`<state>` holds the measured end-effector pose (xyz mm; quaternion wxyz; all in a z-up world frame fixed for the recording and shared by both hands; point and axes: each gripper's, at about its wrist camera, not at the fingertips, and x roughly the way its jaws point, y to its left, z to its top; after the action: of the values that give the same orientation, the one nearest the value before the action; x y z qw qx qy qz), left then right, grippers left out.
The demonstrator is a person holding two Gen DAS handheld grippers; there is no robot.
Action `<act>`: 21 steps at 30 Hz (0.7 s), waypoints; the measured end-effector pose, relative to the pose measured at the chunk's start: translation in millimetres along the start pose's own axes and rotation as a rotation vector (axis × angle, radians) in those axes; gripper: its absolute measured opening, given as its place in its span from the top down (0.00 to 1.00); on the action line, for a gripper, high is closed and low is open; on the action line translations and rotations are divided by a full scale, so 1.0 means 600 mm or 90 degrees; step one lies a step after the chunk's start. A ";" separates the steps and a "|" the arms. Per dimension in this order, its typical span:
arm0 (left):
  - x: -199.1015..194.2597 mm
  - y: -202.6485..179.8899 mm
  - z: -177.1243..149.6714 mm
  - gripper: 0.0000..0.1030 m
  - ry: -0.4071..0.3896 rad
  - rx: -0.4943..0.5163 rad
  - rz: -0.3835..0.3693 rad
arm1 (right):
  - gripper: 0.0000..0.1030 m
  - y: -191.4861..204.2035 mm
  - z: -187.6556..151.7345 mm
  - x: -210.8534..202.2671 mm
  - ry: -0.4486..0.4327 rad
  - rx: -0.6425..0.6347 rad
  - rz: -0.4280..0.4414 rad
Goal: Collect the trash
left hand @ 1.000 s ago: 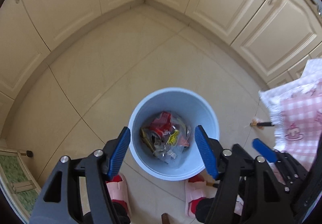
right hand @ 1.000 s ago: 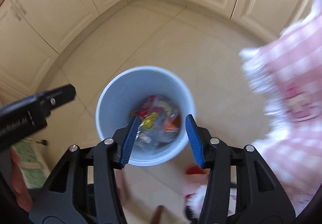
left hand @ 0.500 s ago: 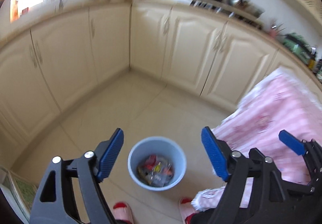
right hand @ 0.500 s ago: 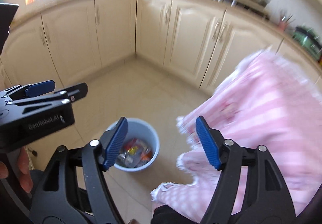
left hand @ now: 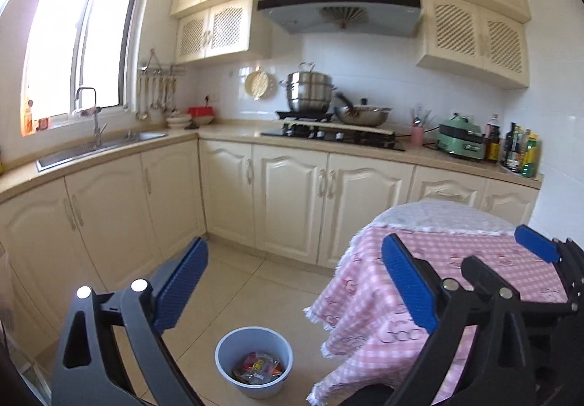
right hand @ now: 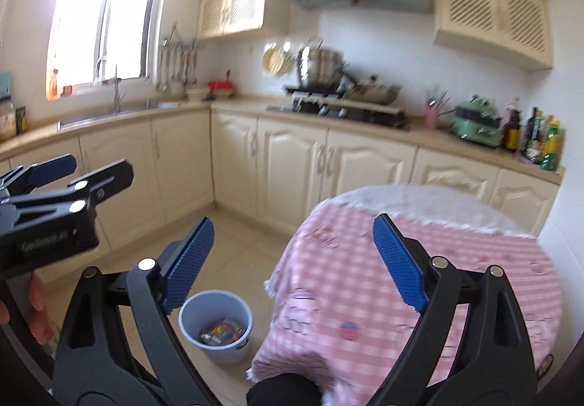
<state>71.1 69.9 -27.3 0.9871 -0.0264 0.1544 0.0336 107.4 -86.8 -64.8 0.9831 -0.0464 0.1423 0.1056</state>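
Left gripper (left hand: 295,285) and right gripper (right hand: 292,262) both spread wide, empty. Below, blue bin (left hand: 254,361) with wrappers (left hand: 258,367) on open tile floor (left hand: 226,282), just beside pink-checked tablecloth (left hand: 372,296) edge. No legible writing

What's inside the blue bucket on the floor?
The blue bucket holds a pile of crumpled wrappers, red, yellow and clear. Whatever lies beneath that pile is covered, so it can't be seen.

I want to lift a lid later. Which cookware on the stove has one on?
The tall stacked steel pot on the left burner has a lid with a loop handle; the wok beside it, on its right, sits open.
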 end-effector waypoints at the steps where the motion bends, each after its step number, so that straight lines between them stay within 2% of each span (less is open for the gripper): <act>1: -0.022 -0.014 0.008 0.09 -0.007 0.003 -0.007 | 0.14 -0.007 0.010 -0.021 -0.013 0.002 -0.009; 6: -0.103 -0.056 0.028 0.08 -0.050 0.012 -0.013 | 0.10 -0.044 0.033 -0.113 -0.075 0.006 -0.038; 12: -0.175 -0.085 0.048 0.08 -0.101 0.011 -0.015 | 0.08 -0.077 0.047 -0.180 -0.127 0.013 -0.060; 16: -0.201 -0.088 0.051 0.08 -0.126 0.020 -0.011 | 0.08 -0.082 0.045 -0.197 -0.139 0.021 -0.058; 21: -0.210 -0.092 0.048 0.08 -0.129 0.024 -0.011 | 0.08 -0.081 0.040 -0.203 -0.146 0.016 -0.061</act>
<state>-35.7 9.4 40.8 0.9982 -0.0056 0.0540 0.0244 10.3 -154.6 -3.3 0.9973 -0.0286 0.0281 0.0611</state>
